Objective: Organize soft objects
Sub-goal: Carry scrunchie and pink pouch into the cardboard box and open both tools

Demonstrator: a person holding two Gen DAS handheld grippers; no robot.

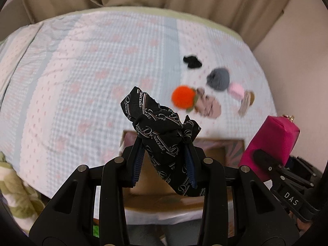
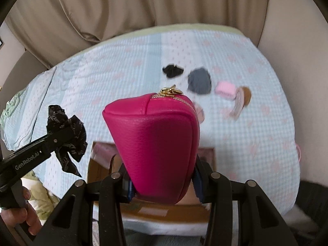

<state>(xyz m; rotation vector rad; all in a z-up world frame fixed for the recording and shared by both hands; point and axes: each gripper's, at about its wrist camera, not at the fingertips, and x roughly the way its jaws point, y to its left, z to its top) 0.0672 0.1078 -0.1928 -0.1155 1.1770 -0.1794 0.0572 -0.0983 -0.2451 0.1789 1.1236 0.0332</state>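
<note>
1. Left wrist view: the left hand-held gripper (image 1: 164,153) is clenched on a black printed scarf (image 1: 162,131), knotted into a bundle and held above the near edge of the bed (image 1: 82,71), over an open cardboard box (image 1: 217,151). At the right edge the right hand-held gripper (image 1: 264,160) carries a pink pouch (image 1: 270,143).

2. Further up the bed lie an orange pompom (image 1: 183,98), a grey knitted piece (image 1: 218,78), a small black item (image 1: 192,61), a pale pink item (image 1: 235,89) and some beige pieces, all close together and blurred.

3. Writing here: the scarf repeats a white script that looks like "Dracula"; the right tool's body reads "DAS".

4. Right wrist view: the right hand-held gripper (image 2: 162,182) grasps the pink pouch (image 2: 155,143) by its lower end, its gold zip pull (image 2: 171,91) at the top. The box (image 2: 102,164) sits just below it.

5. The left hand-held gripper (image 2: 61,139) shows at the left with the scarf (image 2: 67,133); its arm reads "GenRobot.AI". A hand (image 2: 22,215) holds it.

6. Judgement: both items seem bound for the box. Centre each over the opening, lower before letting go, and release the loose scarf low so its tail does not drape over the rim.
</note>
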